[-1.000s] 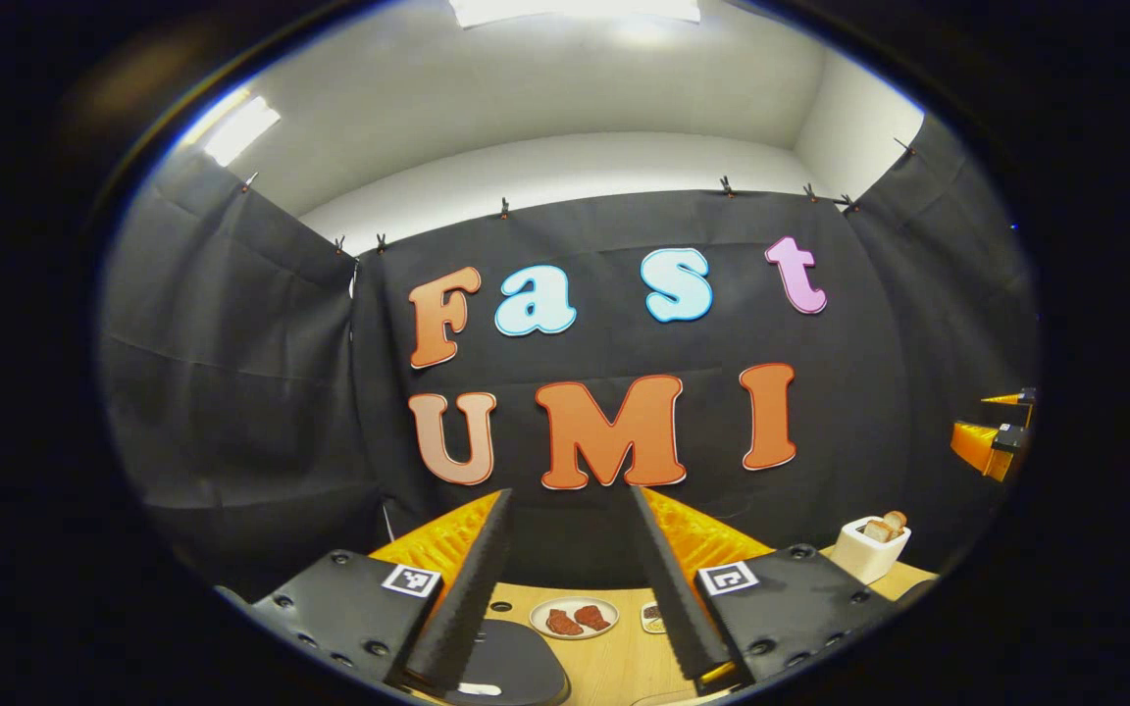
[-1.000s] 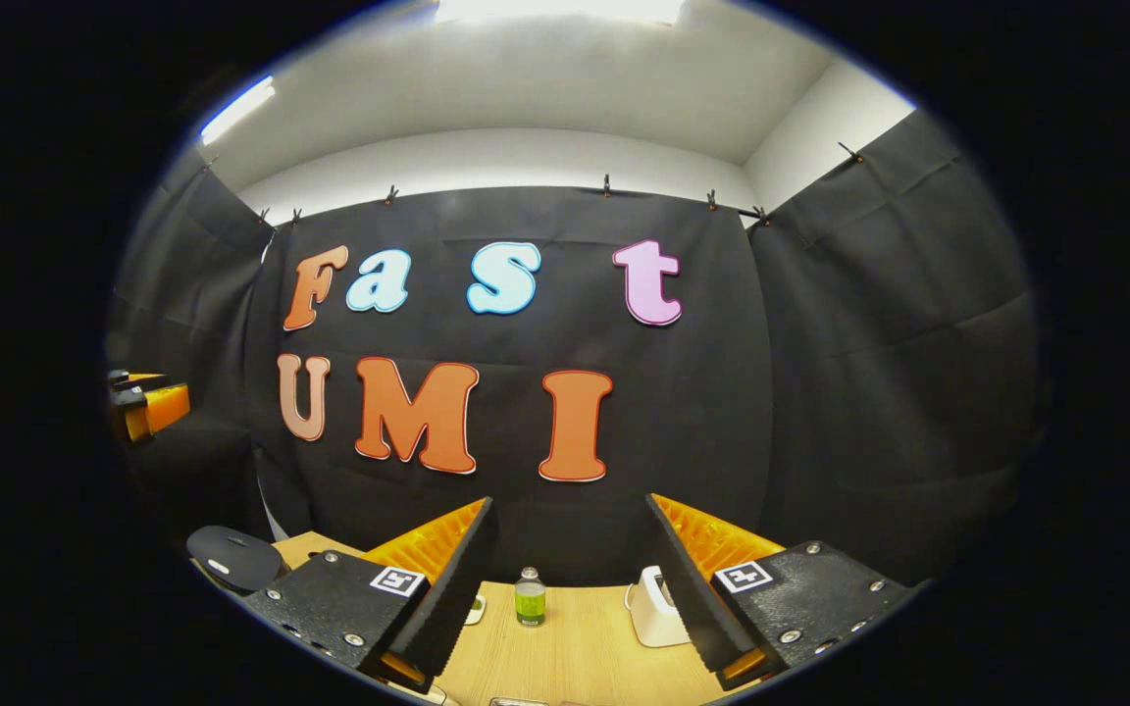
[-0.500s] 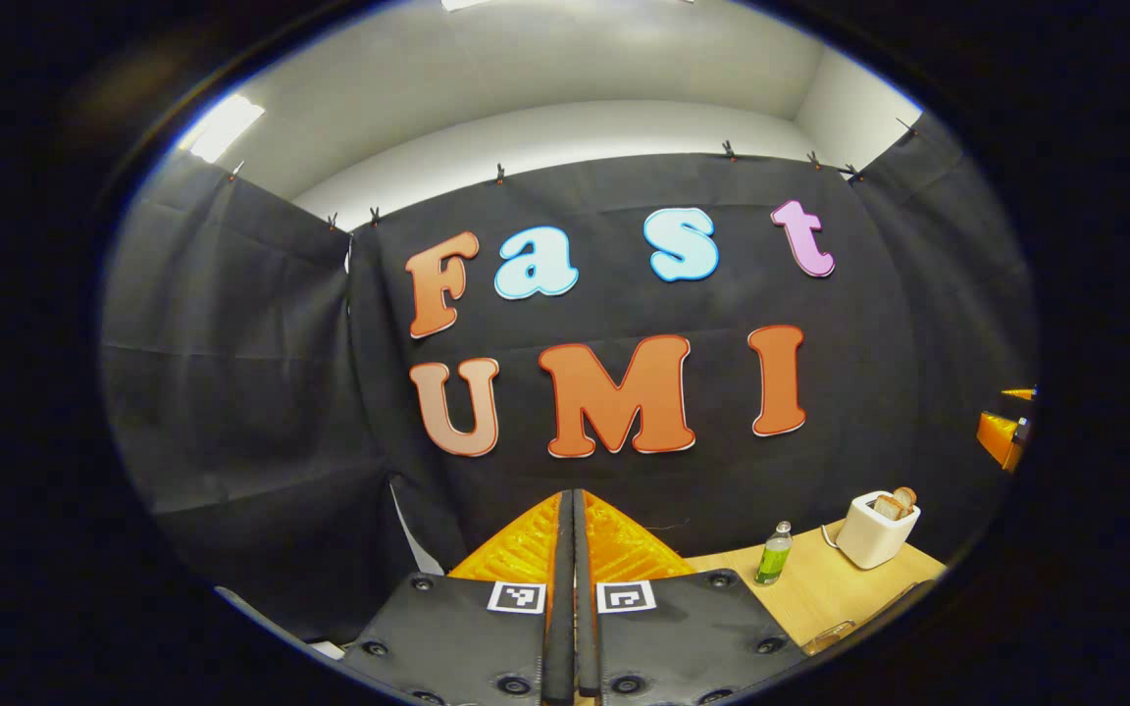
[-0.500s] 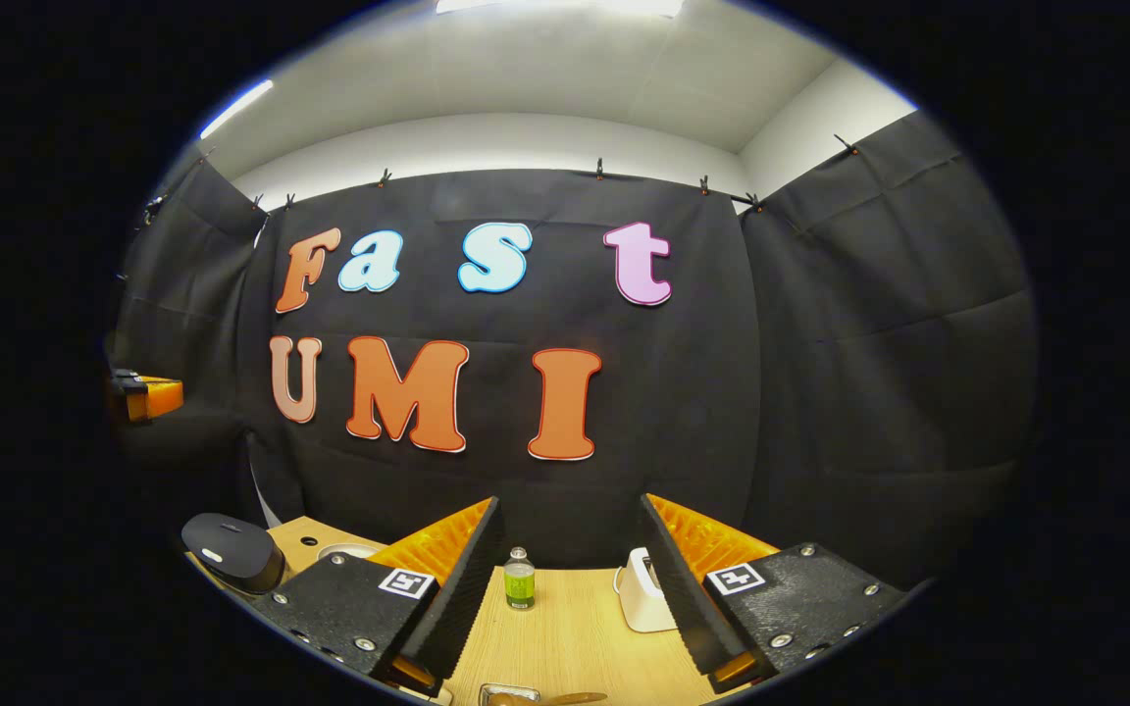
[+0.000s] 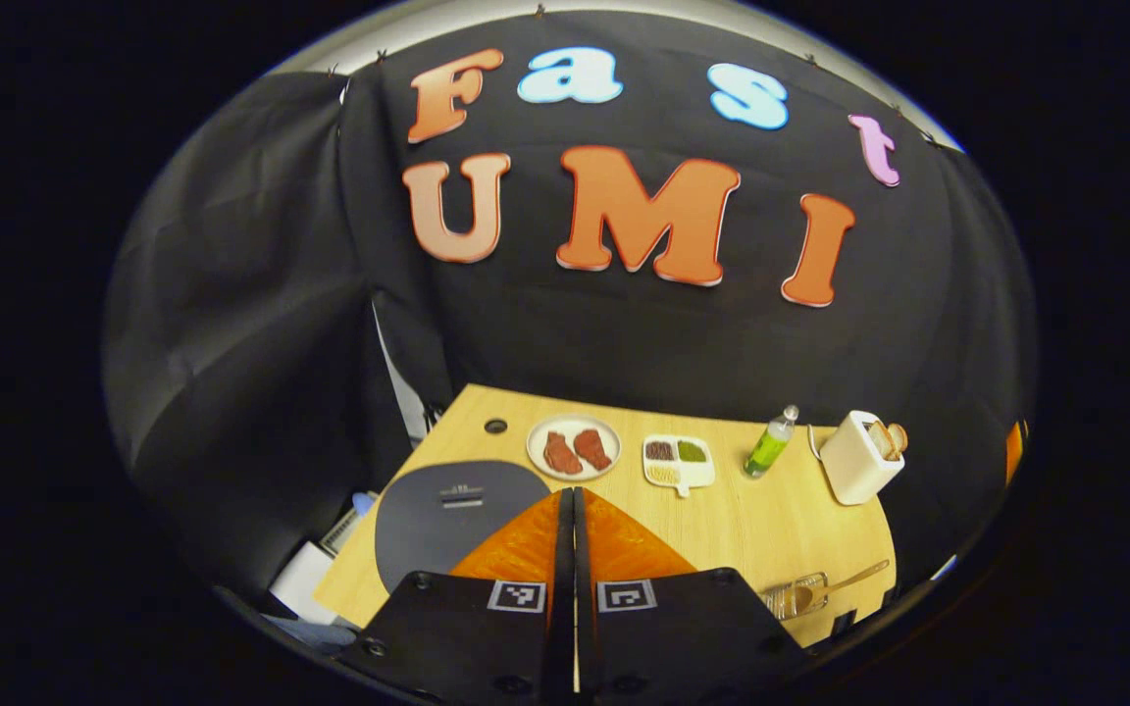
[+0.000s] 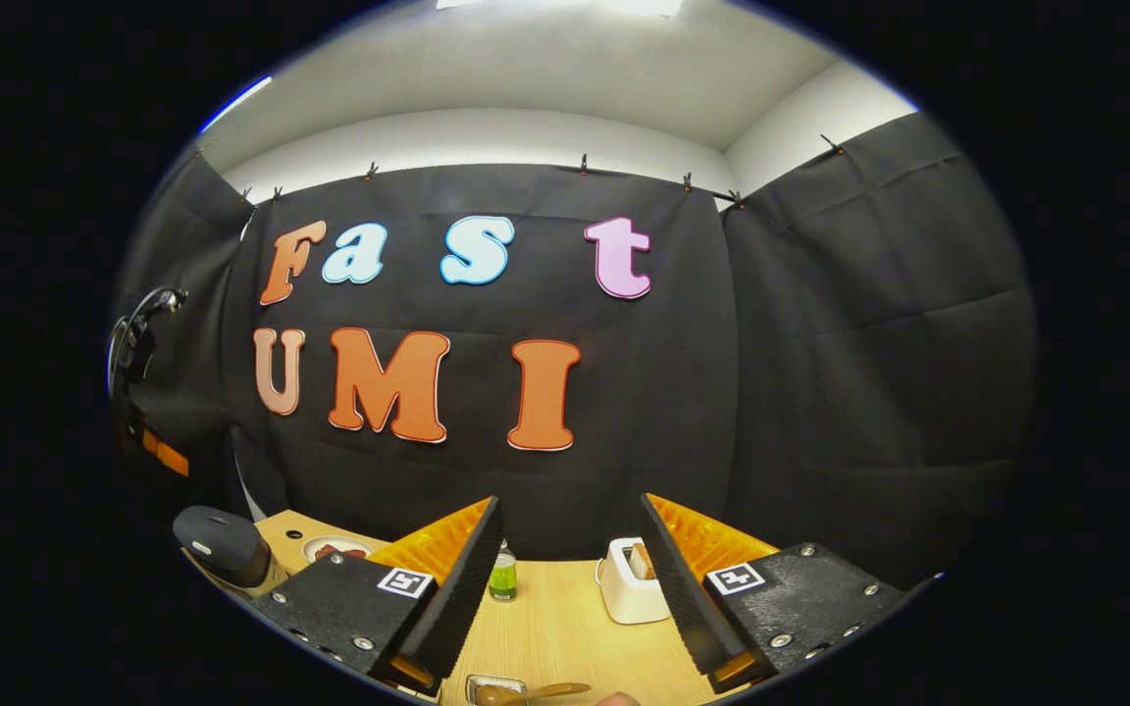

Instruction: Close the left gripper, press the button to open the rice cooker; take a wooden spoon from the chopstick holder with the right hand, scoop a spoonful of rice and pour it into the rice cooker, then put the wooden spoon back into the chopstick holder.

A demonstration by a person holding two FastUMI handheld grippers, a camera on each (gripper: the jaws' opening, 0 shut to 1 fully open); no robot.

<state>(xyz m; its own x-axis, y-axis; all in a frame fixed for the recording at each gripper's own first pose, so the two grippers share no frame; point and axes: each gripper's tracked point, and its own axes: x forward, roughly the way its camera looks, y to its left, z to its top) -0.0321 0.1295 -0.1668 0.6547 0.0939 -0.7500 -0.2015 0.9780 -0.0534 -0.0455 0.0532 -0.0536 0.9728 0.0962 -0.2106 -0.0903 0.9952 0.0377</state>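
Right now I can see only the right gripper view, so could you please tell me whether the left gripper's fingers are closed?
Observer: Yes. In the left gripper view the left gripper has its fingers pressed together with nothing between them.
Operator: Thank you. Where does it stand relative to the rice cooker?
Observer: Its fingers point past the right edge of the rice cooker, whose lid is down. I cannot tell whether they touch it.
Operator: And what lies beyond the cooker on the table?
Observer: A divided dish sits between the plate holding two pieces of meat and the green bottle.
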